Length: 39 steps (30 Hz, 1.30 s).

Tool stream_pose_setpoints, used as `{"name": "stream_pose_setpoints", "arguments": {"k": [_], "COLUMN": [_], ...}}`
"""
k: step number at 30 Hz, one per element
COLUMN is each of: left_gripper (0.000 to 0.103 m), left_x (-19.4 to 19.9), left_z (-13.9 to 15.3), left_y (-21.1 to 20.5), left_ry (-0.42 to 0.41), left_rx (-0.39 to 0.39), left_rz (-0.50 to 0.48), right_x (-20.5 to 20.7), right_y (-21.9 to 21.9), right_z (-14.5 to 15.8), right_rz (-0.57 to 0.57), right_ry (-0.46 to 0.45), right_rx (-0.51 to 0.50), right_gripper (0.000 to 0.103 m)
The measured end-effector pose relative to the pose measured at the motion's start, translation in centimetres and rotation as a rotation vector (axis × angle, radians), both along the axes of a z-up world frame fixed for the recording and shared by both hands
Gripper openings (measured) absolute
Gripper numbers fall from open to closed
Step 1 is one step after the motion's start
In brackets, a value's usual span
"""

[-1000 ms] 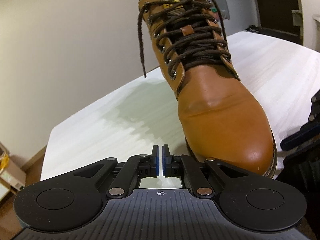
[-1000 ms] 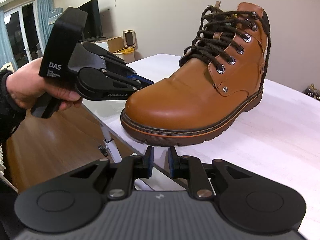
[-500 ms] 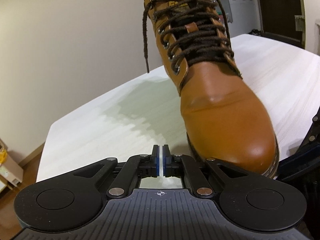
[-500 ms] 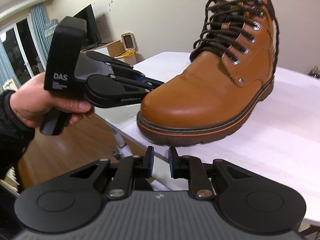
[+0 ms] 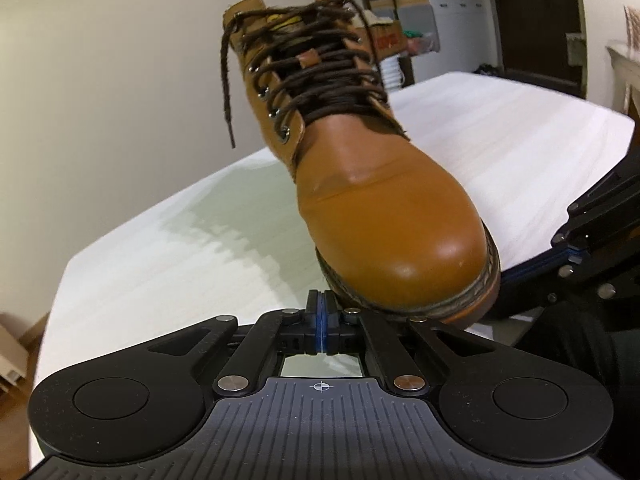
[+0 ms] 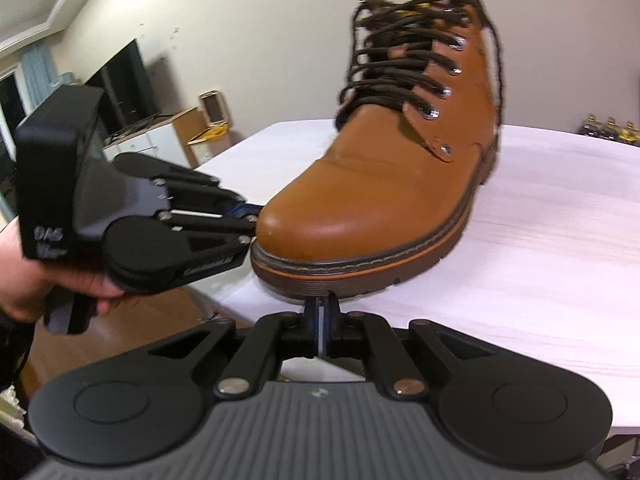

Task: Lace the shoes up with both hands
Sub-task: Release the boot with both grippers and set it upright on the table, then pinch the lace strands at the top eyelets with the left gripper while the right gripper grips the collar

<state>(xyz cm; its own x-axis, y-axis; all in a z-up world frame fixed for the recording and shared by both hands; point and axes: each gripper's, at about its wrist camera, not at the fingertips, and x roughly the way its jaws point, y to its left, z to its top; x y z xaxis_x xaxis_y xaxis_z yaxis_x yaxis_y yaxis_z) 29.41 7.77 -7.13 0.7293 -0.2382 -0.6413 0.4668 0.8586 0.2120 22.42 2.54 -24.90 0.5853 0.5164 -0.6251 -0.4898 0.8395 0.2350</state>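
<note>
So, the boot (image 5: 376,184) stands upright on the white table (image 5: 500,128), toe right at the near edge and pointing toward both tongs. It's tan leather w/ a dark ridged sole, and the dark brown lace (image 6: 400,64) crisscrosses up through the metal eyelets (image 6: 431,113). On one side a loose lace end (image 5: 226,80) hangs free off the top eyelet, dangling in the air beside the boot; another strand runs down the far side in the right wrist view. The left gripper (image 5: 321,312) has its two blue-lined jaws pressed flat together, nothing between them, tips just in front of and a bit to one side of the toe's sole. In the right wrist view that same tool shows from the side, held in a hand (image 6: 24,280), its tips close to the toe cap — touching or not, can't tell, the frame is blurred there. The right gripper (image 6: 321,312) is closing, jaws nearly together w/ only a thin slit left and nothing in it, tips just below the front of the sole. A TV (image 6: 120,88) and a cardboard box (image 6: 192,132) sit in the bkgd behind the table.
</note>
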Motion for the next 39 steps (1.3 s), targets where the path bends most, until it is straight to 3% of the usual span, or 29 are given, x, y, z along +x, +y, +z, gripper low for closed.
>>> {"name": "stream_pose_setpoints", "arguments": {"k": [3,5,8,12,16,22,25,39], "left_gripper": [0.0,0.009,0.011,0.011,0.013,0.013,0.013,0.007], "left_x": [0.0,0.0,0.2,0.9,2.5,4.4,4.9,6.0], "left_z": [0.0,0.1,1.0,3.7,6.2,6.5,6.0,5.0], "left_y": [-1.2,-1.8,-1.1,0.1,-0.6,-2.2,-3.0,-3.0], "left_ry": [-0.001,0.01,-0.009,-0.112,-0.269,-0.294,-0.288,-0.276], "left_rx": [-0.012,-0.011,0.018,0.023,0.049,0.128,0.176,0.232], "left_rz": [-0.038,-0.079,-0.082,-0.069,-0.157,-0.231,-0.27,-0.345], "right_x": [0.4,0.5,0.0,-0.8,0.9,5.2,6.3,7.6], "right_y": [-1.8,-2.7,-3.9,-4.9,-4.0,-2.0,-1.4,1.0], "right_z": [-0.1,-0.1,0.4,3.1,5.8,7.1,6.8,4.1], "right_rz": [-0.049,-0.072,-0.064,-0.065,0.021,0.131,0.183,0.36], "right_ry": [0.007,0.006,0.0,-0.138,-0.343,-0.557,-0.579,-0.691], "right_rx": [-0.004,-0.013,-0.047,-0.116,-0.211,-0.395,-0.45,-0.648], "right_gripper": [0.005,0.005,0.008,0.014,0.015,0.015,0.015,0.012]}}
